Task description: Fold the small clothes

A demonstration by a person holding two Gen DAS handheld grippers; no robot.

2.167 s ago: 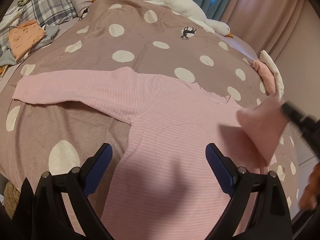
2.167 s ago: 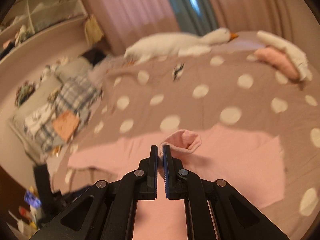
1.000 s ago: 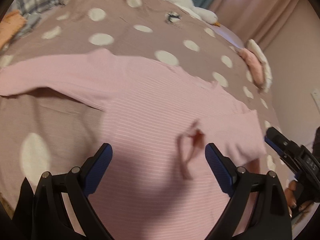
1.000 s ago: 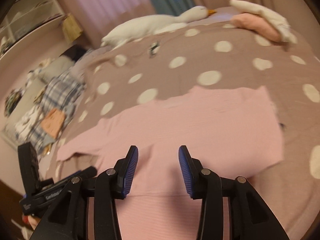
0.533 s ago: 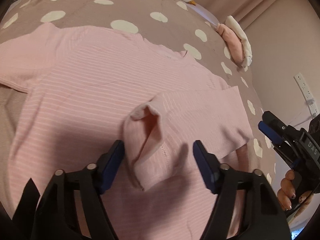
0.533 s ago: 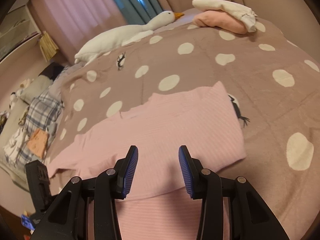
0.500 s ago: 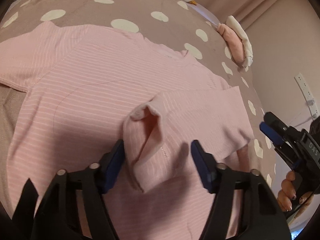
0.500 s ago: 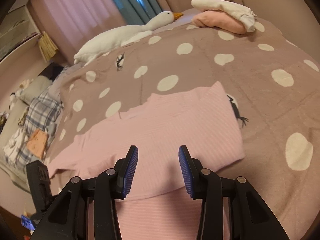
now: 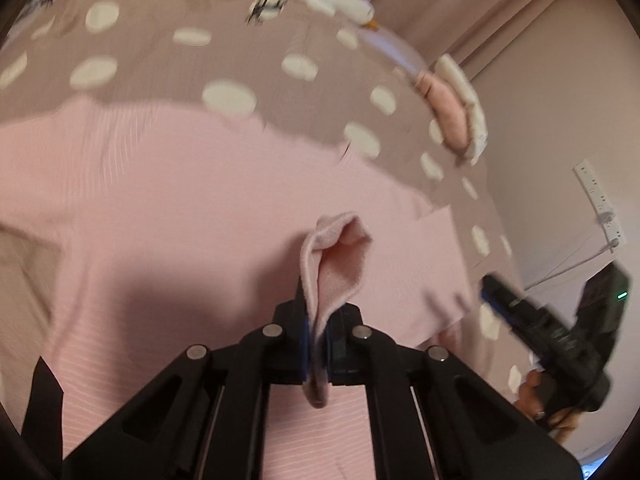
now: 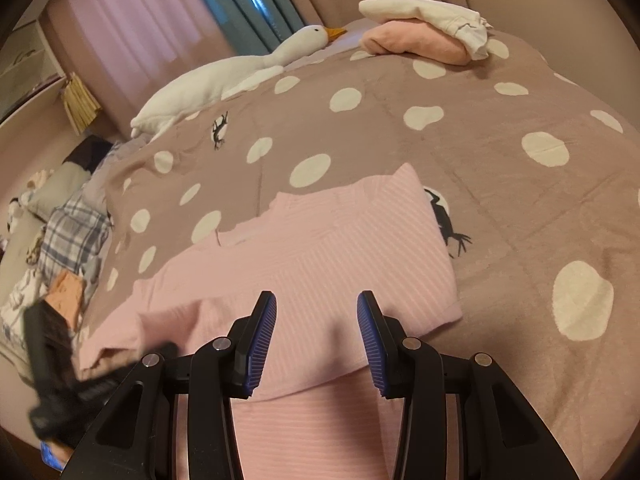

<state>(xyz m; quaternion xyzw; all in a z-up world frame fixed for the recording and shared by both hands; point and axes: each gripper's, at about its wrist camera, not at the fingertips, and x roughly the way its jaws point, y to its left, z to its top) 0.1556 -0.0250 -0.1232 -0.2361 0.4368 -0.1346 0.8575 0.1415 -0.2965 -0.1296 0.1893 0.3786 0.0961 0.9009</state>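
Left gripper [image 9: 316, 320], open before, now pinches pink top's [image 9: 180, 208] cuff [image 9: 336, 252].

The left tool [image 10: 52, 384] was a dark blur; the pink top's [image 10: 320, 264] hem ran off frame.

The shirt [image 10: 320, 248] lies on the bed [image 10: 500, 184] under the right claw [image 10: 316, 340]; folded clothes [image 10: 424, 36] lie far beyond it.

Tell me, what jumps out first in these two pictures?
A pink top lies spread on a brown, white-spotted bedspread, and the left claw pinches its folded-in sleeve cuff. At the far edge lies a white plush goose, beside stacked folded clothes.
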